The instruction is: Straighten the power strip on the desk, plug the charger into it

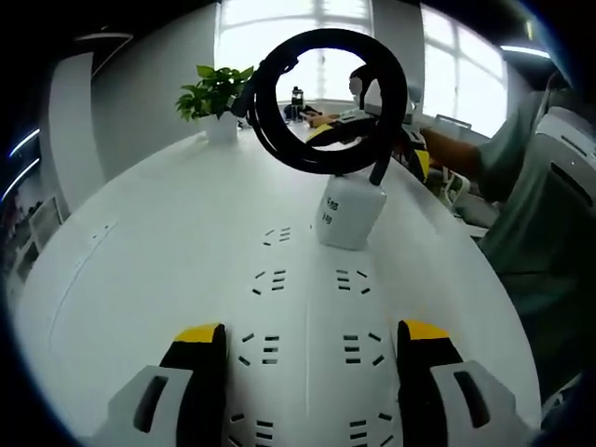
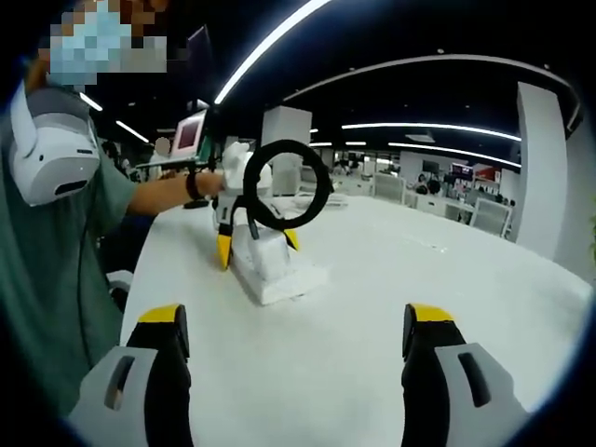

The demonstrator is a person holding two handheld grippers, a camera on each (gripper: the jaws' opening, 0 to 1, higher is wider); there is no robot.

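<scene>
A white power strip point(image 1: 312, 279) with two rows of sockets lies flat on the white desk, right under my left gripper point(image 1: 312, 340). The left gripper's jaws stand open, wide apart over the strip. A white charger point(image 1: 349, 212) sits upright in a far socket, and its black cable point(image 1: 326, 93) rises in a coiled loop. From farther off, the strip point(image 2: 284, 277), charger point(image 2: 270, 251) and cable loop point(image 2: 284, 184) appear with the left gripper point(image 2: 258, 247) over them, held by a person's hand. My right gripper point(image 2: 296, 321) hangs open above bare desk, holding nothing.
A potted green plant point(image 1: 216, 98) stands at the desk's far end. The person point(image 2: 56, 233) in a green top stands at the desk's edge. Wide white desk surface point(image 2: 447, 270) spreads around the strip. Office desks and monitors fill the background.
</scene>
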